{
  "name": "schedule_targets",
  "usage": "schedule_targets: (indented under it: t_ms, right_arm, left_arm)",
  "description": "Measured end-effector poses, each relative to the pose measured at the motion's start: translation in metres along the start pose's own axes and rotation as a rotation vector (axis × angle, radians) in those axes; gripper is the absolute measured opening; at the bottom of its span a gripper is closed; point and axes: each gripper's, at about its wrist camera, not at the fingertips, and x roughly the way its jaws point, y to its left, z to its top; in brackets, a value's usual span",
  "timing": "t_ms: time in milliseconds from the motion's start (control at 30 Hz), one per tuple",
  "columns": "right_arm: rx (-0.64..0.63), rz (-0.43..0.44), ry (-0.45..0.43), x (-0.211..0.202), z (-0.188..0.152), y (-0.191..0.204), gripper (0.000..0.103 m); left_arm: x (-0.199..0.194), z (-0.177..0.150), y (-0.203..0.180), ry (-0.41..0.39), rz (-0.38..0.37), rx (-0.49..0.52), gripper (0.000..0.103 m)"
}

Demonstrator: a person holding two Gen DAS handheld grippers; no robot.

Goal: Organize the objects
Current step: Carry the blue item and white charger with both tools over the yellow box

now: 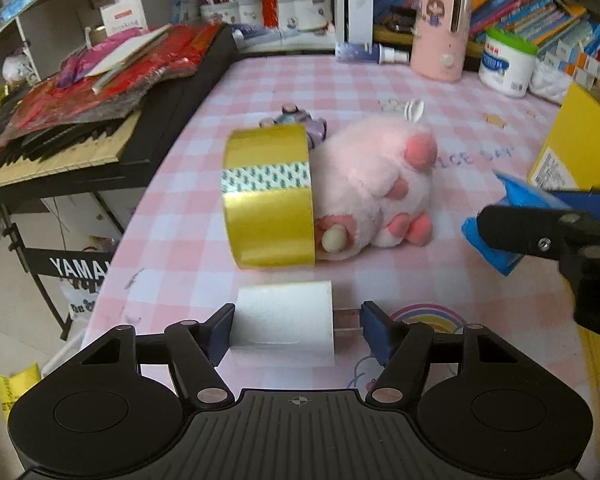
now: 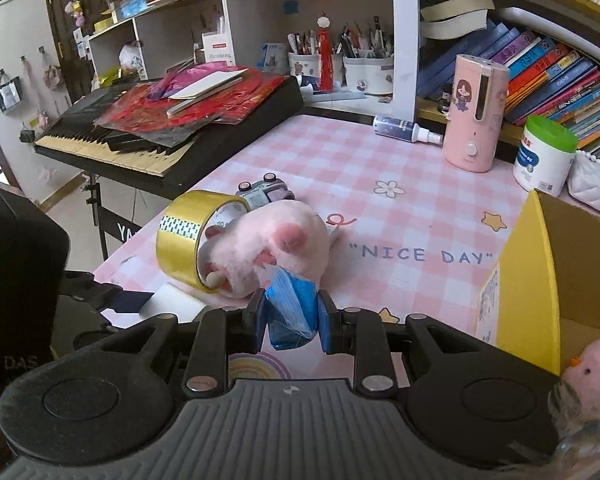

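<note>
Left wrist view: left tongs (image 1: pixel 296 330) low over the pink checked surface (image 1: pixel 380 88), standing wide around a white charger plug (image 1: pixel 286 326); the left finger touches its body, the right finger meets the prongs. Just beyond, a gold tape roll (image 1: pixel 269 200) stands on edge against a pink plush paw (image 1: pixel 380 184); a small toy car (image 1: pixel 300 120) sits behind the roll. Right tongs (image 1: pixel 496 232) at the right edge, clamped on a blue packet (image 1: pixel 520 196).

Right wrist view: right tongs (image 2: pixel 292 320) closed narrow on the blue packet (image 2: pixel 292 308), raised just in front of the plush paw (image 2: pixel 272 248). Yellow cardboard box (image 2: pixel 528 272) at right, a pink plush chick (image 2: pixel 592 376) inside.
</note>
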Motion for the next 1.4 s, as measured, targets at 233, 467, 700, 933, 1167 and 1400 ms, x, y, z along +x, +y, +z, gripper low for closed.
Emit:
schedule_targets:
  t_ms: [233,467,700,933,1167,1400]
  right_arm:
    - [0.022,-0.035,-0.008,-0.014,-0.004,0.002,0.024]
    - [0.011,-0.061,-0.030,-0.041,-0.017,0.018,0.024]
    - [0.035,-0.094,-0.050,-0.074,-0.041,0.036,0.023]
    - [0.072,-0.096,-0.028,-0.107,-0.078,0.062,0.023]
    - [0.109,-0.113,-0.029,-0.140,-0.116,0.085,0.023]
    - [0.170,-0.162,-0.021,-0.171,-0.155,0.092,0.023]
  left_arm:
    - [-0.047,-0.004,0.014,-0.086,-0.040,-0.060,0.066]
    - [-0.098,-0.020,0.027,-0.169,-0.078,-0.100,0.066]
    - [-0.132,-0.055,0.031,-0.198,-0.105,-0.083,0.066]
    - [-0.169,-0.101,0.035,-0.197,-0.124,-0.068,0.066]
    - [-0.194,-0.138,0.029,-0.176,-0.151,-0.010,0.066]
    - [-0.205,-0.158,0.006,-0.162,-0.222,0.082,0.066]
